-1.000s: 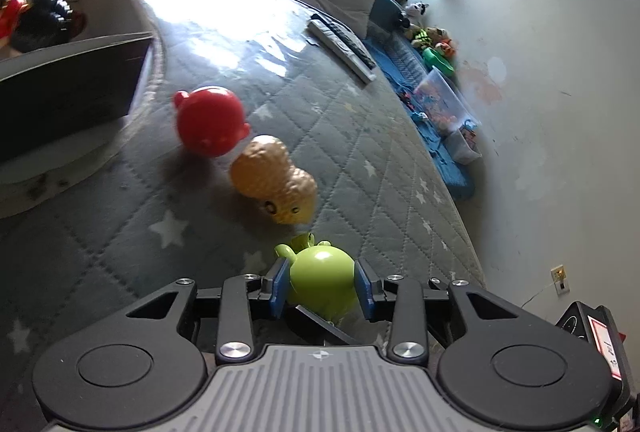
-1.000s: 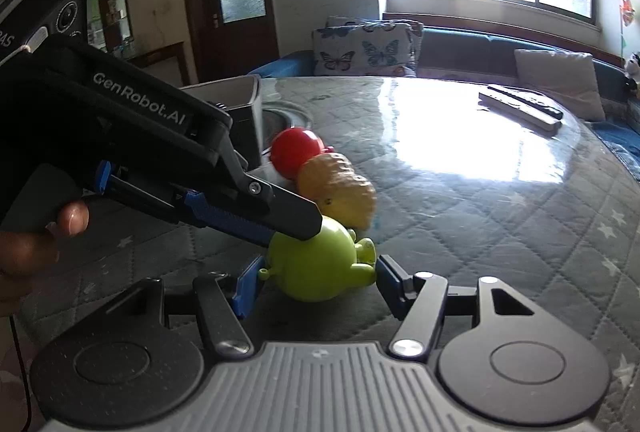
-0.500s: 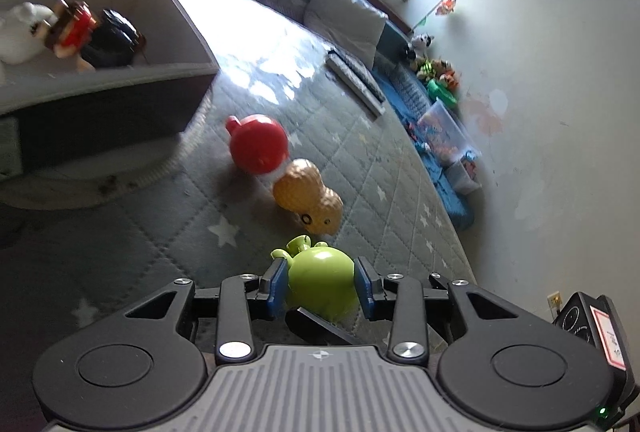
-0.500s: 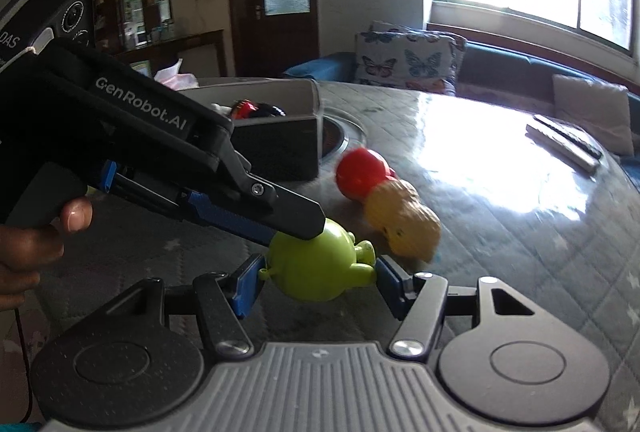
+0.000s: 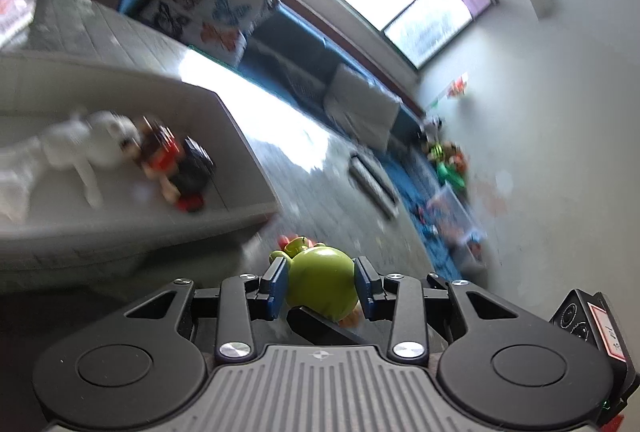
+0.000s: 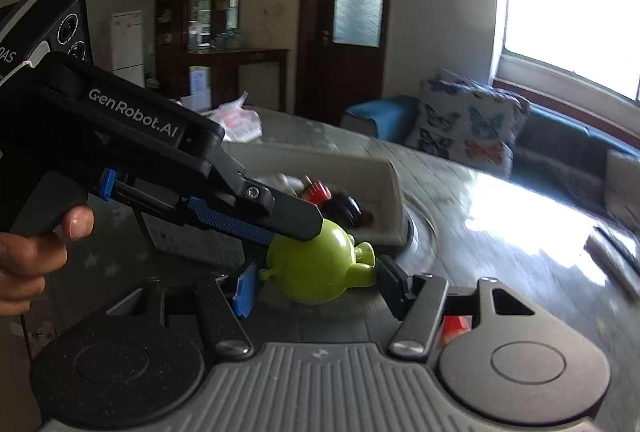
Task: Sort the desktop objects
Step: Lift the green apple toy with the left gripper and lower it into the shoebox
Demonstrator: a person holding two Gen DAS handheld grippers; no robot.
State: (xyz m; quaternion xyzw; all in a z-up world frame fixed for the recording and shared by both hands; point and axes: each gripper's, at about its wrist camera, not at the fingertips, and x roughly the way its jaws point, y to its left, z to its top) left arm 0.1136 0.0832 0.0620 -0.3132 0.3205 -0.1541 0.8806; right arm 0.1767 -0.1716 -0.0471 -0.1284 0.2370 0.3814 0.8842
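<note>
My left gripper (image 5: 321,282) is shut on a green round toy (image 5: 323,284) and holds it in the air beside a white storage box (image 5: 240,222). The box holds a white plush (image 5: 86,143) and a red and black toy (image 5: 180,167). In the right wrist view the green toy (image 6: 320,268) sits between my right gripper's (image 6: 320,286) open fingers, which do not press on it. The left gripper's finger (image 6: 248,220) crosses above the toy. The box (image 6: 386,187) lies just beyond. A red toy (image 6: 452,326) shows below my right finger.
Remote controls (image 5: 372,183) lie on the quilted table cover (image 6: 500,232) to the right. A butterfly cushion (image 6: 468,123) and a blue sofa (image 6: 568,147) stand behind the table. A clear bin of toys (image 5: 452,216) sits on the floor by the wall.
My left gripper has lifted the green toy and swung up and left toward the white box. The red and tan toys have dropped out of the left view. The right gripper followed along.
</note>
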